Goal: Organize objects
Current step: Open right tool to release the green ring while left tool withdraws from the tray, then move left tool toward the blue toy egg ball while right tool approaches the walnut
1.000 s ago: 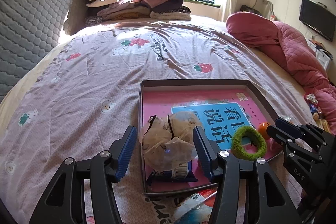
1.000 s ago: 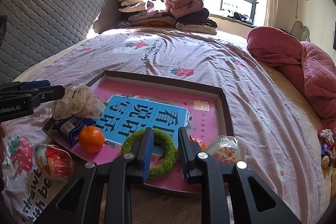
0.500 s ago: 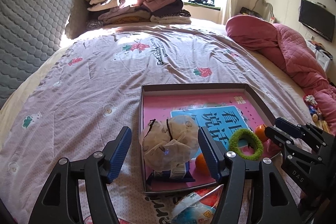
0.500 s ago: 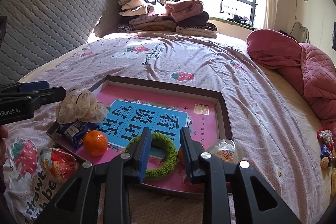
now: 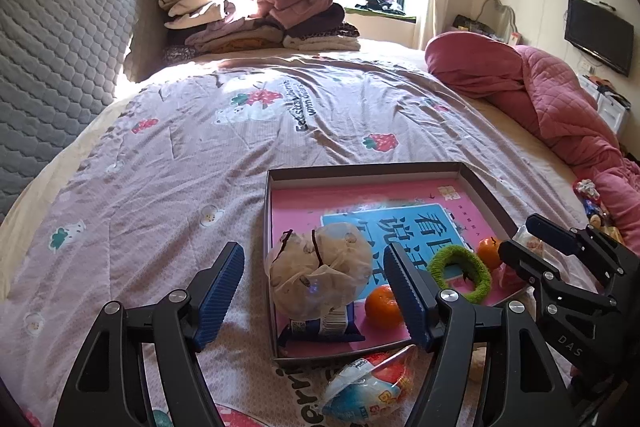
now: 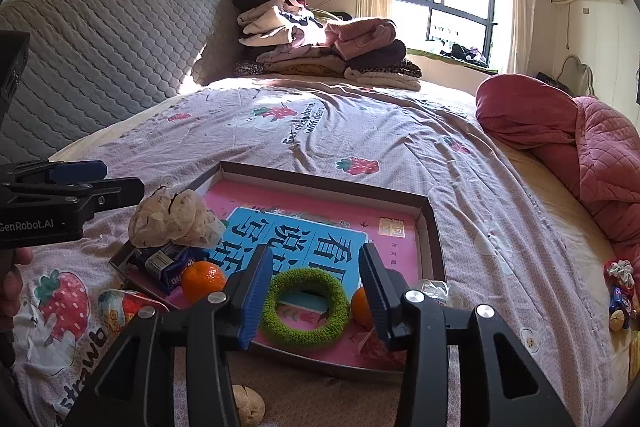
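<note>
Walnut (image 6: 249, 405) below tray (image 6: 434, 227) shows clearly only from right wrist.

Shallow brown tray (image 6: 430, 227) lies flat on the bed, holding a pink-and-blue book (image 6: 304, 231), green fuzzy ring (image 6: 304, 307), two oranges (image 6: 202, 281), crumpled beige bag (image 5: 320, 267) atop a blue packet (image 5: 320, 327)

— Soft, matt cloth on the bedspread (image 5: 248, 147). Fuzzy and rough on the green ring (image 6: 304, 303).
— Thin, crinkly plastic on the pale bag (image 5: 320, 267). Shiny wrapper on the snack pack (image 5: 368, 387).
— Flat cardboard for the tray (image 6: 430, 227), smooth paper on the pink book (image 6: 320, 219).
— Bumpy skin on the orange (image 6: 202, 281). Ridged blue pads (image 5: 222, 291), black matt plastic, shiny metal screws.
</note>
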